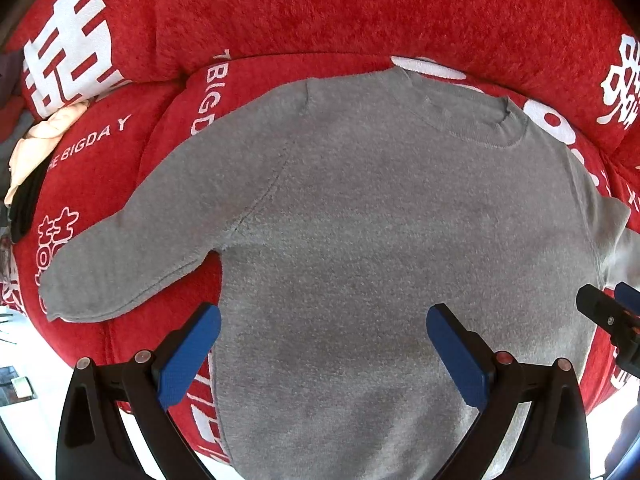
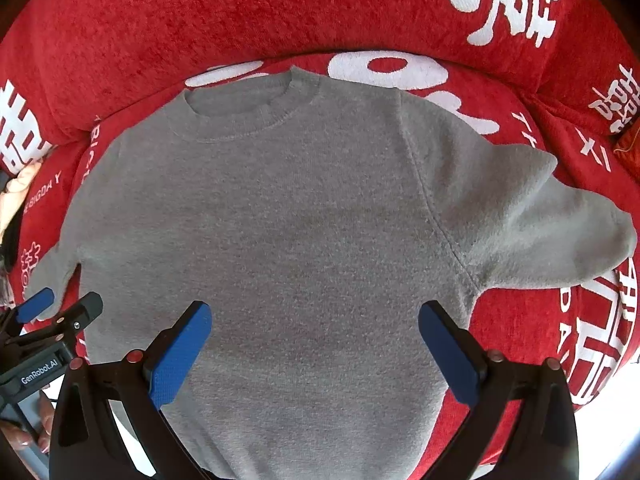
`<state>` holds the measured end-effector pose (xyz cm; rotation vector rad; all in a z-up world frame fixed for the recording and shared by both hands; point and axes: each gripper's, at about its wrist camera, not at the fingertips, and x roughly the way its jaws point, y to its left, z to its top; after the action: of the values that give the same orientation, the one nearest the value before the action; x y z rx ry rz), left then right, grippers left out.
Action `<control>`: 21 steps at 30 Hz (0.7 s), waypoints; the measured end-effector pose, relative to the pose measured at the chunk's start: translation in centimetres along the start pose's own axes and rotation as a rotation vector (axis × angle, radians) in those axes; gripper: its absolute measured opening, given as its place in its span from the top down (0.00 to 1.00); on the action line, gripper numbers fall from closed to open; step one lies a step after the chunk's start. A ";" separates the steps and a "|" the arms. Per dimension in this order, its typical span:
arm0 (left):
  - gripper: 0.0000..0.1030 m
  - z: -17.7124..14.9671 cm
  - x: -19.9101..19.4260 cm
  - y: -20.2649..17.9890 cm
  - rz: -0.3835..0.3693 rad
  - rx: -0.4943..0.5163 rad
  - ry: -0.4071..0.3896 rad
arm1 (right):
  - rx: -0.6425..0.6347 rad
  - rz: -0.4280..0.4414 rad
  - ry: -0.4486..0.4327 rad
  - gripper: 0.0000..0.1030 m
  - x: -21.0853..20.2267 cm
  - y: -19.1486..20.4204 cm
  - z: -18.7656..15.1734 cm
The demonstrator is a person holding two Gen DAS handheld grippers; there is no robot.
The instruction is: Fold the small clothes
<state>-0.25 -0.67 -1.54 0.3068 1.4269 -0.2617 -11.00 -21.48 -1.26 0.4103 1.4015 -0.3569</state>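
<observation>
Left gripper (image 1: 323,354) and right gripper (image 2: 314,350) both spread wide, holding nothing, hovering over the lower body of the grey knitted crew-neck sweater (image 1: 360,240). Sweater lies flat, centre frame, sleeves splayed. Likely soft, light, limp; should drape and slide little on plush. Best pinched at hem corners or sleeve cuff (image 1: 56,304). Red plush sofa cover with white lettering (image 1: 320,12) beneath. Peach-coloured cloth bundle (image 1: 36,144) at left edge.

A small grey knit sweater (image 1: 360,240) lies spread flat and unfolded on a red sofa cover (image 1: 360,8) with white lettering. Its round ribbed neckline (image 2: 240,116) points away toward the backrest, the hem nearest. Both sleeves (image 2: 540,224) angle outward and down from the shoulders.
</observation>
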 end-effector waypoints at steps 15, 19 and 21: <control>0.00 0.1 0.1 -0.2 0.001 -0.001 0.007 | -0.014 -0.009 -0.004 0.00 -0.1 0.4 0.2; 0.00 0.0 0.1 -0.3 -0.001 0.000 0.009 | -0.019 -0.016 -0.004 0.00 -0.1 0.4 0.2; 0.00 -0.1 0.1 -0.3 -0.001 0.000 0.011 | -0.021 -0.019 -0.005 0.00 -0.1 0.4 0.2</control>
<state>-0.41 -0.95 -1.65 0.3078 1.4381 -0.2614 -10.66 -21.21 -1.07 0.3793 1.4043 -0.3584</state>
